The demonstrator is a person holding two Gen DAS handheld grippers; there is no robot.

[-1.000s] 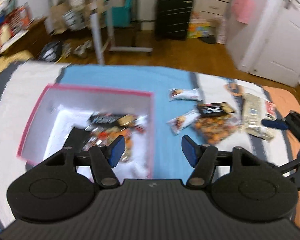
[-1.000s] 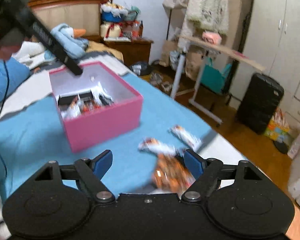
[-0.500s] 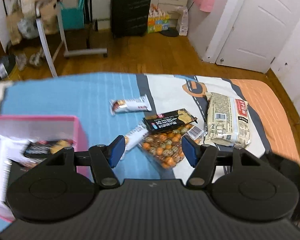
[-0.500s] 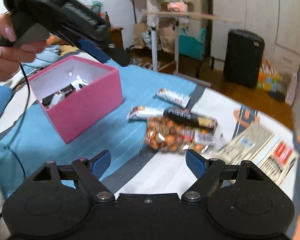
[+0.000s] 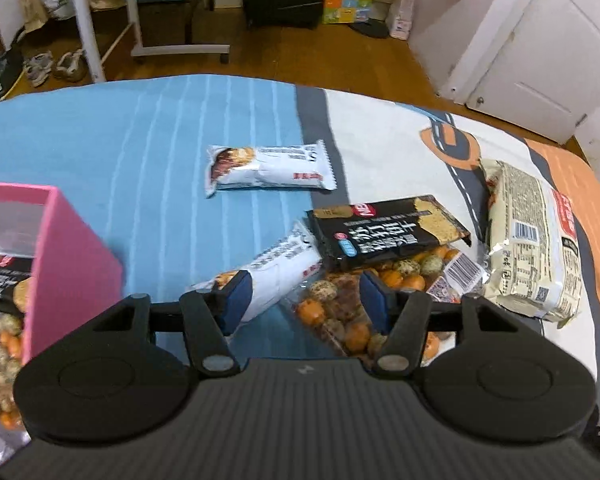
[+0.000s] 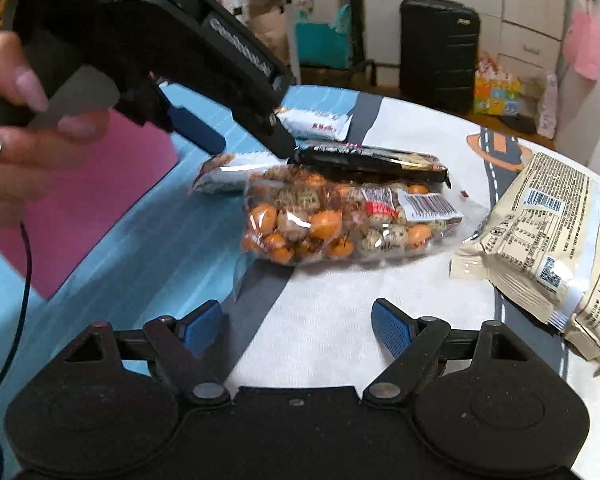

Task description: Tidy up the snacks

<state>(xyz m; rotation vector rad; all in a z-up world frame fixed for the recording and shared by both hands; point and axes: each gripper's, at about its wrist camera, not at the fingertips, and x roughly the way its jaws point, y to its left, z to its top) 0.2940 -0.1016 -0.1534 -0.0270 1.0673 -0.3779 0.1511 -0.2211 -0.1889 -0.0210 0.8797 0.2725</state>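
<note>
A: Since the left tool (image 5: 302,300) hangs wide open and empty over the nut bag (image 6: 340,220), is that next?
B: Likely; right tool (image 6: 296,330) gapes idle, pink box (image 5: 66,256) waits beside

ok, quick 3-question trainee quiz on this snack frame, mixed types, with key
1. True or false: the left tool is shut on a snack.
2. What lies on top of the clear bag of round snacks? A) black packet B) beige packet C) pink box
3. Fill in: the white bar lying alone rests on the ____ part of the cover.

Key: 1 false, both tools are open and empty, the right tool too. 2 A, the black packet. 3 blue.
</note>
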